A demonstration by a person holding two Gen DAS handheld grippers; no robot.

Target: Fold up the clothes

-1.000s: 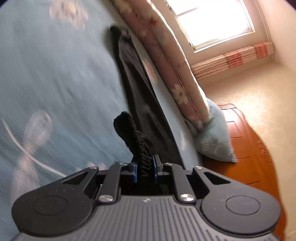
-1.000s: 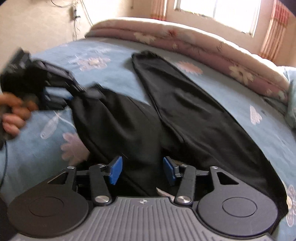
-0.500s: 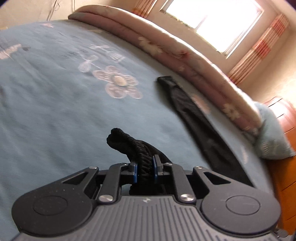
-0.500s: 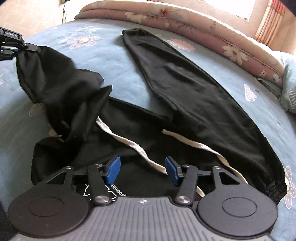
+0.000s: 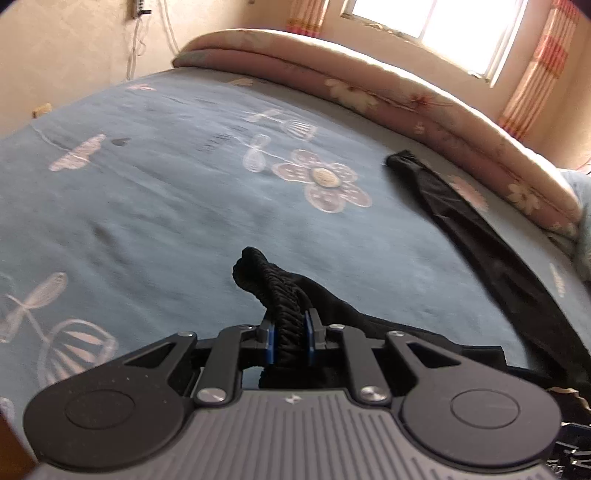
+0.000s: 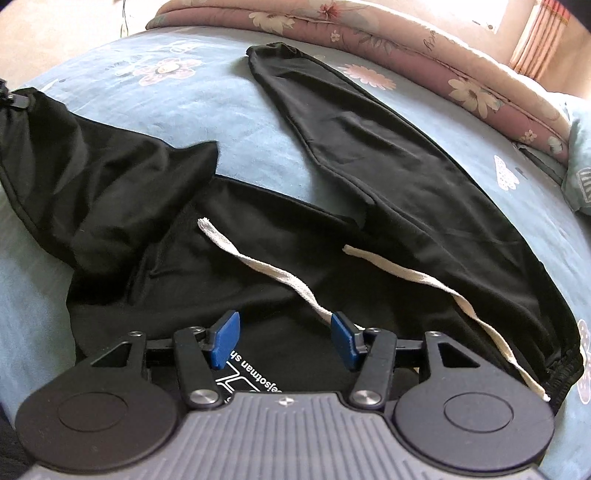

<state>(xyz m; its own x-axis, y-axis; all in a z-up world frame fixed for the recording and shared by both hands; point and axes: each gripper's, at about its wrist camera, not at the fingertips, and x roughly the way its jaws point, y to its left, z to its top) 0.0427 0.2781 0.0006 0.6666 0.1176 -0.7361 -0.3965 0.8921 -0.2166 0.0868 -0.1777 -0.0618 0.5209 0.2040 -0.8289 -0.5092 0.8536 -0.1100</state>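
Observation:
Black trousers lie on the blue flowered sheet, waistband nearest me. My left gripper is shut on the ribbed cuff of one leg. In the right wrist view that leg is drawn out to the left, where the left gripper's tip shows at the edge. The other leg lies flat towards the quilt. My right gripper hangs open just above the waist area. Two white drawstrings lie across the cloth, and one runs in by the right finger.
A rolled pink floral quilt runs along the far side of the bed. A pale blue pillow sits at the right. A bright window and striped curtains lie beyond. Bare sheet spreads to the left.
My left gripper has swung and carried the cuff off to the left, pulling that leg away from the waist. The drawstrings came into sight. The right gripper's jaws stand a little wider.

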